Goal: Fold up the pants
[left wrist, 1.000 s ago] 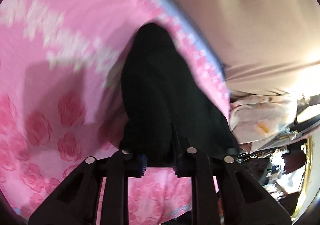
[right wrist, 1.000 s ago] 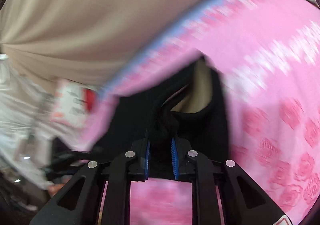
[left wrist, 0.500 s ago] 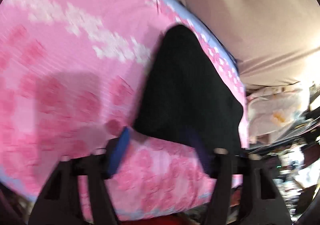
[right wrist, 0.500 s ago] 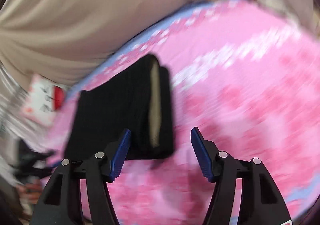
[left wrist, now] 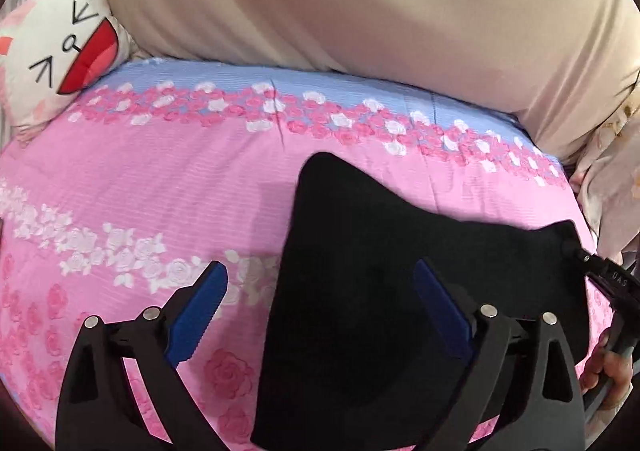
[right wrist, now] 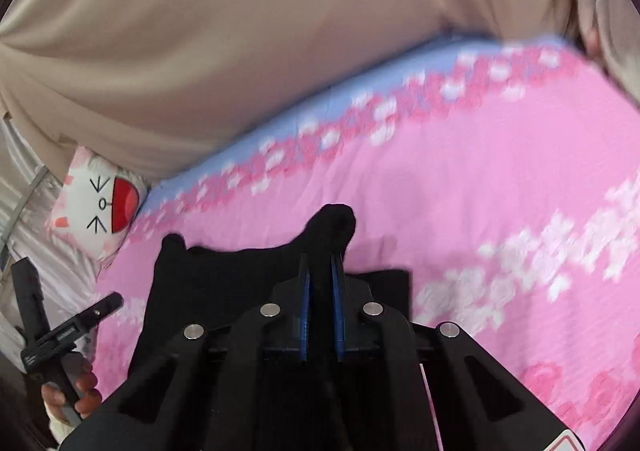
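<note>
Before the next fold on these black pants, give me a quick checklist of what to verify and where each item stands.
1. Right gripper has a hold on the pants: ok. Its jaws have just been closing, and black fabric sits pinched between them.
2. Left gripper is free: ok. Its jaws have just been opening and stand wide, pads off the fabric.
3. Pants lie flat on the pink bedspread: not ok. The far edge peaks where the right gripper pinches it.
4. Bedspread beside the pants is free of other things: ok in both views. The cartoon pillow sits at the far corner.
5. Layers underneath are aligned: cannot tell, the fabric is uniformly black.
</note>
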